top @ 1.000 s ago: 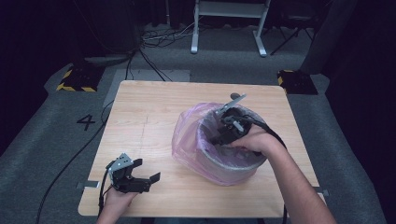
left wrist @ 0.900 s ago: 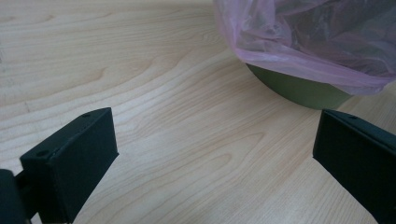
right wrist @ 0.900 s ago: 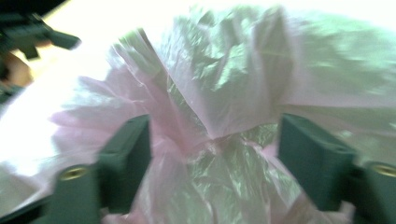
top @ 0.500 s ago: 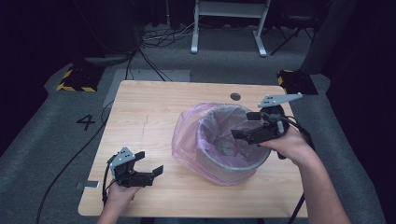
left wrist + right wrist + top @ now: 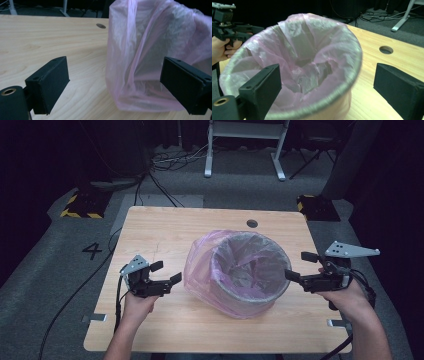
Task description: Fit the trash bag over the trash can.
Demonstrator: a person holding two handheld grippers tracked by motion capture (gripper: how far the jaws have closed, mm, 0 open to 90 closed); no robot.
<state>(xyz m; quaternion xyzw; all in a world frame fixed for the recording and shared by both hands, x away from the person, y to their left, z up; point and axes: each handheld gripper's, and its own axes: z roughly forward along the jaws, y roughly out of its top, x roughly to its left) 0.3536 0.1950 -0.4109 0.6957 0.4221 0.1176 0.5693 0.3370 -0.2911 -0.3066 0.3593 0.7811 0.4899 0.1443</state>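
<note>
My left gripper [image 5: 166, 272] hangs just above the wooden table [image 5: 165, 227], close to the left flank of the bin, with its jaws pointing toward the bin; they have just been closing a little but stand wide apart with nothing between the pads. In the left gripper view the two black jaws frame the lower side of the pink bin liner [image 5: 150, 50] without touching it. My right gripper [image 5: 300, 266] sits at the opposite flank, over the right edge of the table, with its jaws aimed back toward the bin. They have just been opening and now stand wide with nothing clamped. In the high view the nearer jaw tip lies at, or just beside, the bin rim; I cannot tell whether it touches. In the right gripper view the jaws stand to either side of the near rim and the bin mouth. The waste bin [image 5: 250, 265] stands upright a little right of the table's centre, between the two grippers. Its long axis is vertical and its open mouth faces straight up. The liner is folded over the round rim and drapes down the outer wall, bulging loosely on the left side and reaching the tabletop. Inside, the liner is crumpled against the wall and floor. A round cable hole [image 5: 252, 223] lies in the table beyond the bin. The grey floor to the left bears a painted number 4 [image 5: 93, 251].
</note>
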